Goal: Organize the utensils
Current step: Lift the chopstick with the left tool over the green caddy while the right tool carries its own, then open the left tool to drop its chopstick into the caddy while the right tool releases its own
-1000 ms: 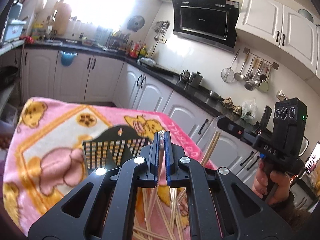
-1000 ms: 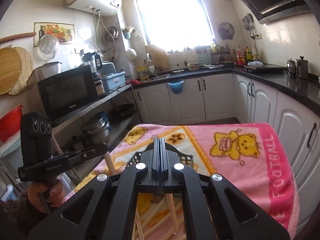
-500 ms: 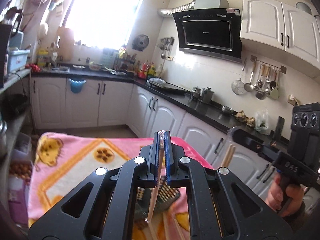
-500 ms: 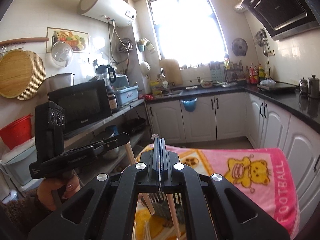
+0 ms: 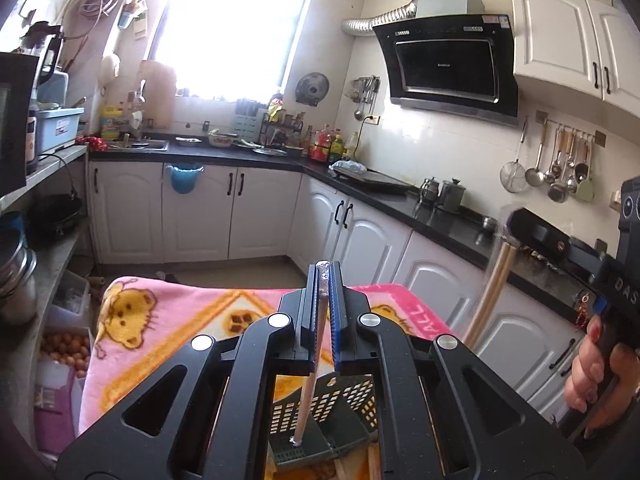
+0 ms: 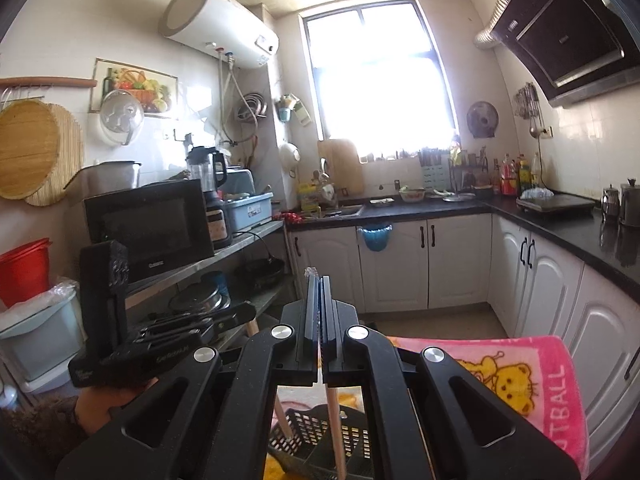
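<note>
The left gripper (image 5: 325, 280) was nearly closed, its two fingers pinching one pale chopstick (image 5: 307, 384) that hung steeply down between them, its lower tip touching or just over the floor of a dark slotted basket (image 5: 352, 404); which of the two could not be told. That basket lay tipped on a pink cartoon-bear blanket (image 5: 168, 344) spread over the work surface, and a few more pale sticks showed just beside its lower edge, too cut off to count. Seen from the same camera, the right gripper (image 5: 505, 227) was off to the right and raised, clamped on a pair of chopsticks (image 5: 490, 288) that slanted down toward the blanket, with the holder's hand (image 5: 592, 376) on its handle. In the right wrist view the right gripper (image 6: 318, 280) had its fingers pressed almost together on a chopstick (image 6: 334, 424) whose lower length ran down over the basket (image 6: 316, 436), and the blanket (image 6: 552, 380) lay beyond. The left gripper (image 6: 240, 314) appeared on the left of that view, above the basket. White cabinets (image 6: 400, 264) and a dark countertop (image 6: 560, 232) ran round the kitchen behind.
</note>
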Available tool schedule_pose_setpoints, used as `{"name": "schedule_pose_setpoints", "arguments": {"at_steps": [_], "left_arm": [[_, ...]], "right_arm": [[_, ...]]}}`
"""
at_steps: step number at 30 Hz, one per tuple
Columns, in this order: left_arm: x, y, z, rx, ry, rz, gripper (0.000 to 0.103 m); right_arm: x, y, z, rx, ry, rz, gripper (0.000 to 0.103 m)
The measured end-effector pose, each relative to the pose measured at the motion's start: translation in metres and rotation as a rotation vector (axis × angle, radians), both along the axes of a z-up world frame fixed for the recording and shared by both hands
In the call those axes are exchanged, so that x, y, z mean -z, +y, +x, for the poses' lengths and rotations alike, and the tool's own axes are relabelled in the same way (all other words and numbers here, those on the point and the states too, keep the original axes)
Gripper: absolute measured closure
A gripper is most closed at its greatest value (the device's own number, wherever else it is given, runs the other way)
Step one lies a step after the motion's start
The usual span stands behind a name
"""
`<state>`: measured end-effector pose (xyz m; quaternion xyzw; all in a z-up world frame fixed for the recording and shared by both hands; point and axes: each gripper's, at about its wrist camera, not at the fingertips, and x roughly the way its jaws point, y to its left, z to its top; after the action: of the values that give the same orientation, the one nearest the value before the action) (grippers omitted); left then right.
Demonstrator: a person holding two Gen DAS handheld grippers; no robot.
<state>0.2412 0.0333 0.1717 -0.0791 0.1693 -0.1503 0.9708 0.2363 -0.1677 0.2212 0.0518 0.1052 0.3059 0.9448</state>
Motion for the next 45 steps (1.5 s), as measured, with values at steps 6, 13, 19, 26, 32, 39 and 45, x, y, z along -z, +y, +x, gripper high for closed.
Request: {"name": "schedule_pose_setpoints", "arguments": {"at_steps": [6, 13, 19, 26, 32, 39, 45], "left_arm": [[0.026, -0.009, 0.005, -0.013, 0.025, 0.029, 0.100], [0.055, -0.013, 0.010, -0.020, 0.064, 0.047, 0.100], [0.074, -0.012, 0.014, -0.032, 0.094, 0.048, 0.100], [0.085, -0.011, 0.012, -0.045, 0.114, 0.049, 0.100], [0.090, -0.007, 0.009, -0.062, 0.119, 0.050, 0.100], [0.090, -0.003, 0.001, -0.077, 0.113, 0.047, 0.071], [0.087, 0.003, -0.012, -0.082, 0.090, 0.027, 0.042]], "right_arm": [[0.029, -0.001, 0.024, 0.032, 0.047, 0.025, 0.102], [0.064, 0.001, 0.039, 0.071, 0.104, 0.003, 0.102], [0.087, 0.005, 0.040, 0.100, 0.133, -0.018, 0.102], [0.105, -0.004, 0.038, 0.139, 0.172, -0.019, 0.097], [0.113, -0.016, 0.031, 0.176, 0.187, -0.010, 0.074], [0.119, -0.029, 0.016, 0.209, 0.179, -0.015, 0.057], [0.123, -0.032, 0.005, 0.221, 0.172, -0.043, 0.049]]}}
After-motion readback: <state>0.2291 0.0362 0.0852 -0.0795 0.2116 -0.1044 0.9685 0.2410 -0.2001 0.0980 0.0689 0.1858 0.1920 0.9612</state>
